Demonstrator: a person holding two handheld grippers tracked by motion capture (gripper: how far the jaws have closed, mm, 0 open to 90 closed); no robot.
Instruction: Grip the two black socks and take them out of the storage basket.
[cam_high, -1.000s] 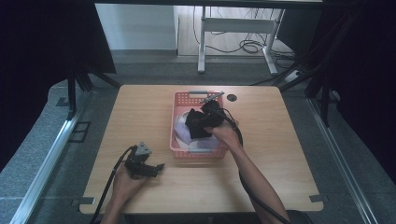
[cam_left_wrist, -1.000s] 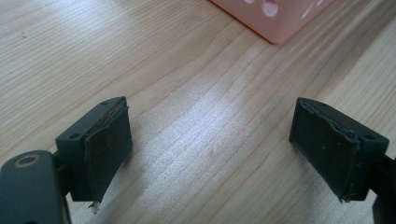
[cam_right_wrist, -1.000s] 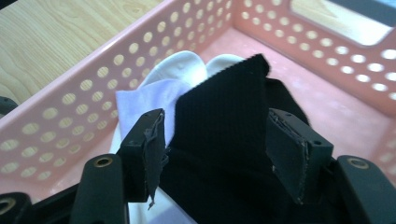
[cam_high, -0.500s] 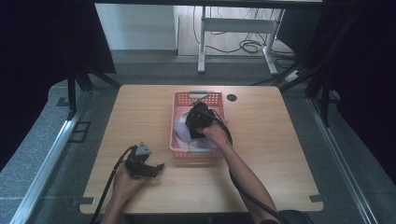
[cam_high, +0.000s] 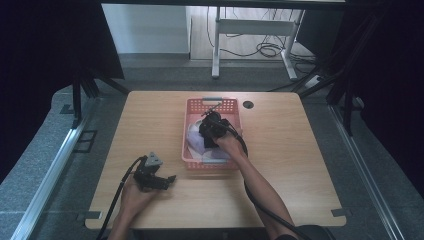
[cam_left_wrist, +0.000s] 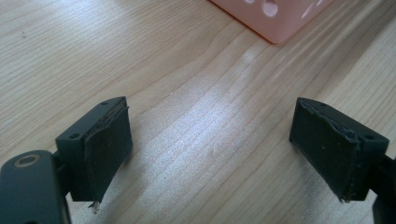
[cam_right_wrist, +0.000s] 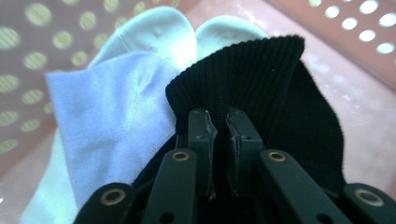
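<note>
Jaws of my right gripper (cam_right_wrist: 219, 128) had just been closing and pinched the black sock (cam_right_wrist: 280, 93) inside the pink basket (cam_high: 192, 107), my left gripper (cam_left_wrist: 212, 147) waited open, so lifting seemed next.

Bare table (cam_high: 150, 120) lies open left of the pink basket (cam_high: 186, 150) — inside, 2 pale socks (cam_right_wrist: 116, 93) and 1 black sock (cam_right_wrist: 261, 79) crowd the floor.

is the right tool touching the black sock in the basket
Touching. In the right gripper view the right tool has its jaws shut on the ribbed edge of the black sock.
</note>
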